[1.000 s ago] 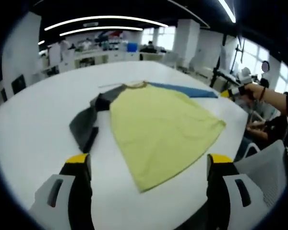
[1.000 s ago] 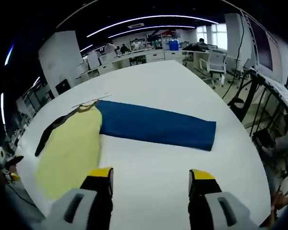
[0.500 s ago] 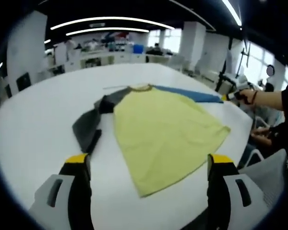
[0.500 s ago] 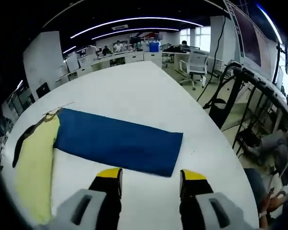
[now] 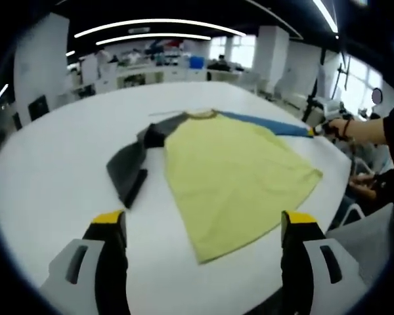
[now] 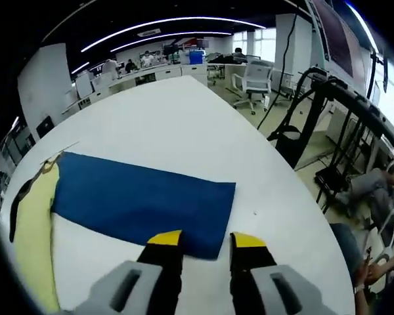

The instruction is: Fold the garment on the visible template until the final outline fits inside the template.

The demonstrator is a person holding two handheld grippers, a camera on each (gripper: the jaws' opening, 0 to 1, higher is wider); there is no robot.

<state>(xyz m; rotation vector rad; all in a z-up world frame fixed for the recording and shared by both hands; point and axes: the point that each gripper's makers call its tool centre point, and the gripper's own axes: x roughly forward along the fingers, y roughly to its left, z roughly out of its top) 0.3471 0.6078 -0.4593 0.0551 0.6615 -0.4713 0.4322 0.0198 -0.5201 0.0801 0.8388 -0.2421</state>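
A white table point(image 5: 46, 170) with a rounded edge carries one garment point(image 5: 233, 170) spread flat: a yellow body at the near edge, a dark grey sleeve point(image 5: 128, 172) folded toward the table's middle, and a blue sleeve point(image 6: 138, 200) stretched straight out, its cuff toward the right-hand edge

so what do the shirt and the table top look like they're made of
The shirt looks like soft matte knit fabric: it lies limp, with the gray sleeve folded over itself. The table top looks like a smooth hard white surface, perhaps laminate; it shows a faint sheen.
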